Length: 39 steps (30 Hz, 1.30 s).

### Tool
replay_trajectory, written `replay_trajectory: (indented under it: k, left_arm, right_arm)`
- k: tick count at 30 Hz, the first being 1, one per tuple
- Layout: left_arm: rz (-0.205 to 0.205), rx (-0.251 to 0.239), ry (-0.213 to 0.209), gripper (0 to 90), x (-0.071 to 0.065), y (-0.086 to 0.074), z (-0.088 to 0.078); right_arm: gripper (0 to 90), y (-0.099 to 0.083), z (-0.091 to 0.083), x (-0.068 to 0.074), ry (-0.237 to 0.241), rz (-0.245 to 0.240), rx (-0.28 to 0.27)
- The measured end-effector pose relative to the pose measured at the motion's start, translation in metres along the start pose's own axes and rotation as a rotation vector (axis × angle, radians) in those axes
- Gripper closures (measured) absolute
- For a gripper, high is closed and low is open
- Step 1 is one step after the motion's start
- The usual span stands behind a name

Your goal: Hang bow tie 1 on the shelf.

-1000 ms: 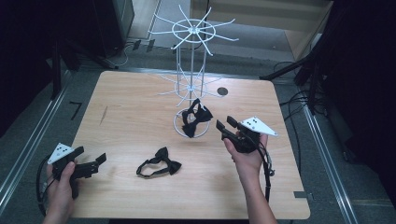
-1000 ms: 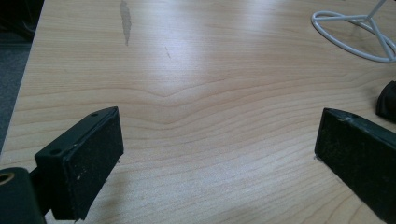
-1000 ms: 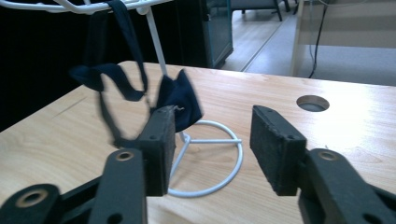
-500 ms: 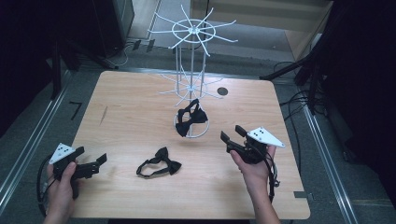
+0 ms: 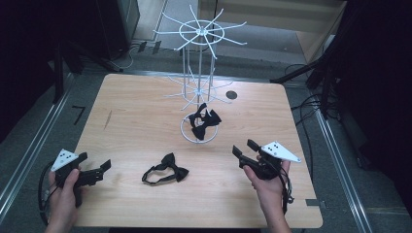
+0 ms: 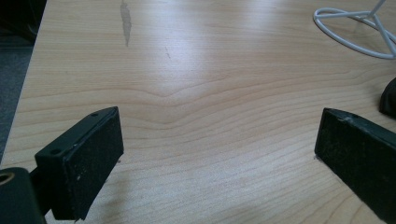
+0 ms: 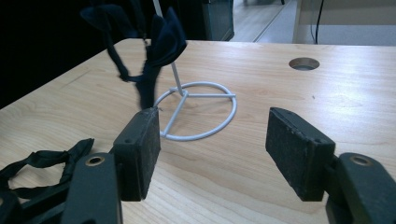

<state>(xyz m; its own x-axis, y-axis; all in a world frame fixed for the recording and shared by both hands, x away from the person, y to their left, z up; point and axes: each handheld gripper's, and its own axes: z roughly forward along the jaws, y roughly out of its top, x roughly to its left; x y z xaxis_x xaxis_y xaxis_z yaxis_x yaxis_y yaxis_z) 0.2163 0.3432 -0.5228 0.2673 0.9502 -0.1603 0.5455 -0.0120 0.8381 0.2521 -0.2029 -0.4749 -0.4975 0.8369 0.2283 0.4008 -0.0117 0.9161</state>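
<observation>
Wire display rack point(image 5: 200, 73) upright mid-table with one black bow tie point(image 5: 204, 119) hung low for display, second bow tie point(image 5: 165, 170) flat between left gripper point(image 5: 99, 169) and right gripper point(image 5: 244, 152), both agape, empty, right freshly widened.

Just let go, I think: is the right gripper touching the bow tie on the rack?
Apart. In the high view the right gripper sits well clear of the hanging bow tie, bare table between; jaws have just been opening, nothing between them.
</observation>
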Motion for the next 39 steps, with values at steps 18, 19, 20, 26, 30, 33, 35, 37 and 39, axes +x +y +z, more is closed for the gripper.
replay_trajectory:
  k: [18,19,20,26,30,33,35,37,39]
  left_arm:
    - [0.004,-0.008,0.013,1.5,-0.001,0.000,0.000]
    - [0.004,-0.008,0.013,1.5,-0.001,0.000,0.000]
    - [0.005,-0.008,0.014,1.5,-0.001,0.000,0.000]
    - [0.002,-0.010,0.015,1.5,-0.001,0.000,0.000]
    - [0.003,-0.010,0.015,1.5,-0.001,0.000,-0.001]
    - [0.006,-0.009,0.016,1.5,-0.001,0.000,-0.001]
    - [0.006,-0.008,0.015,1.5,-0.001,0.000,-0.001]
    - [0.006,-0.007,0.015,1.5,-0.001,0.000,-0.001]
    - [0.004,-0.007,0.013,1.5,-0.001,0.000,-0.001]
  right_arm:
    - [37.8,-0.009,0.009,0.005,0.013,-0.006,0.033]
    - [37.8,-0.009,0.009,0.005,0.013,-0.006,0.033]
    - [37.8,-0.010,0.009,0.006,0.013,-0.004,0.033]
    - [37.9,-0.011,0.012,0.007,0.025,-0.007,0.044]
    - [38.4,-0.011,0.013,0.009,0.026,-0.007,0.038]
    - [38.5,-0.012,0.015,0.013,0.036,-0.011,0.042]
    - [38.5,-0.012,0.016,0.015,0.039,-0.018,0.045]
    - [38.5,-0.012,0.017,0.017,0.042,-0.017,0.047]
    - [38.6,-0.012,0.019,0.020,0.050,-0.022,0.048]
